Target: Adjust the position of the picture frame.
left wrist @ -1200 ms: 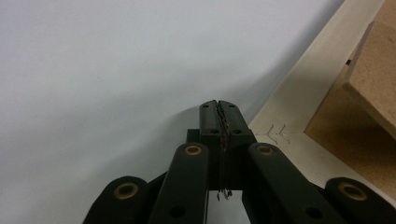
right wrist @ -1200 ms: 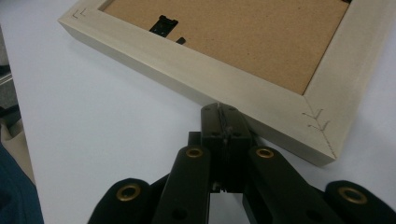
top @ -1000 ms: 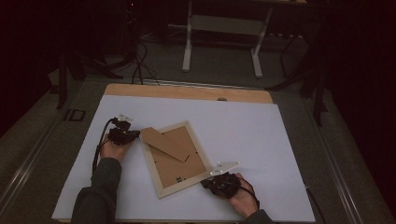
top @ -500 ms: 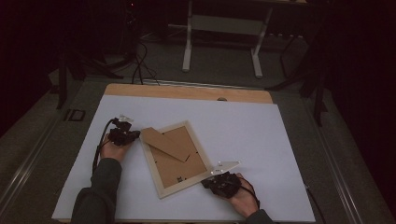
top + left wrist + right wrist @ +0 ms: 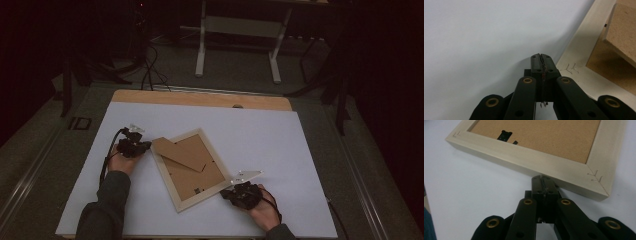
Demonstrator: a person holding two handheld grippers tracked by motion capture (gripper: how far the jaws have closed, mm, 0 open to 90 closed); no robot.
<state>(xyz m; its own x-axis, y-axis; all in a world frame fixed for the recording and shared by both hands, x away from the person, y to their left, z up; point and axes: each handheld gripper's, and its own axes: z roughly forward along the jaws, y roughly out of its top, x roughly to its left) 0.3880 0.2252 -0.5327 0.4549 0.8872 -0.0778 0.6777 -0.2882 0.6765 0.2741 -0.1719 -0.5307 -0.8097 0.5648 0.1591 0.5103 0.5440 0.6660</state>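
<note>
High view is showing the white worktop [image 5: 300,150] spreading wide under my arms, and the picture frame [image 5: 192,202] is lying face down near its middle, turned at an angle, its brown backing board [image 5: 200,175] facing up. A fibreboard stand flap [image 5: 177,152] is resting on the backing, over the frame's upper left corner. I am holding my left claw [image 5: 141,146] just beside that upper left corner; in the left gripper view the left claw [image 5: 541,58] is sitting with its jaws pressed together on nothing, the tips close by the pale wooden rim. I am holding my right claw [image 5: 226,192] at the frame's lower right edge, and in the right gripper view the right claw [image 5: 541,179] is likewise closed and empty, its tips touching the frame's side near a small black hanger clip [image 5: 504,135].
</note>
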